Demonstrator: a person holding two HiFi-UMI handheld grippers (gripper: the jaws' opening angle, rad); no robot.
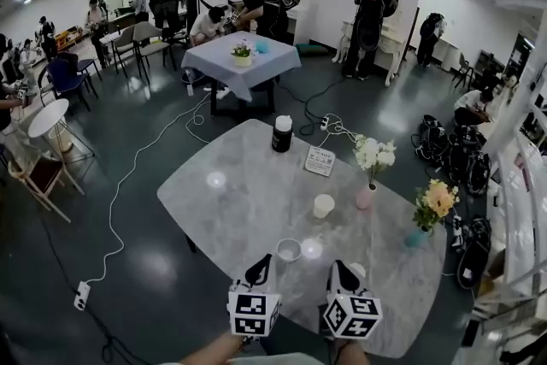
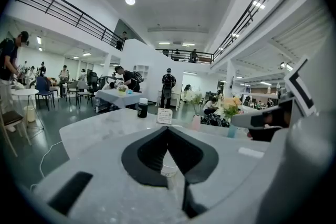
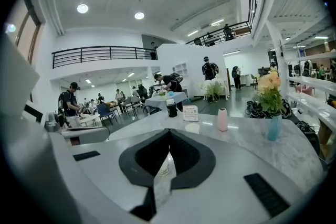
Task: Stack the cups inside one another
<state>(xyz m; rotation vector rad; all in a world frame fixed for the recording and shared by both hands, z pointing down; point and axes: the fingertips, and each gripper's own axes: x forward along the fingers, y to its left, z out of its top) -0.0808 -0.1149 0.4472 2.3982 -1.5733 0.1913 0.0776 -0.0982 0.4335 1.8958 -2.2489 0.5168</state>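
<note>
Progress: not started, in my judgement; no cup sits inside another one yet.
Cups: a cream cup (image 1: 323, 205) stands alone on the marble table (image 1: 239, 201). A clear cup (image 1: 289, 250) stands nearer, just beside the left gripper (image 1: 258, 267). A third cup (image 1: 358, 269), partly hidden, is just beside the right gripper (image 1: 340, 271).
Left jaws: pressed together at the tips and grasping nothing; a pale cup shows through the slit below the tips.
Right jaws: also closed tip to tip and, as it seems, empty; a pale cup shows through the slit.
Left to do: grasp the cups and nest all of them.
</note>
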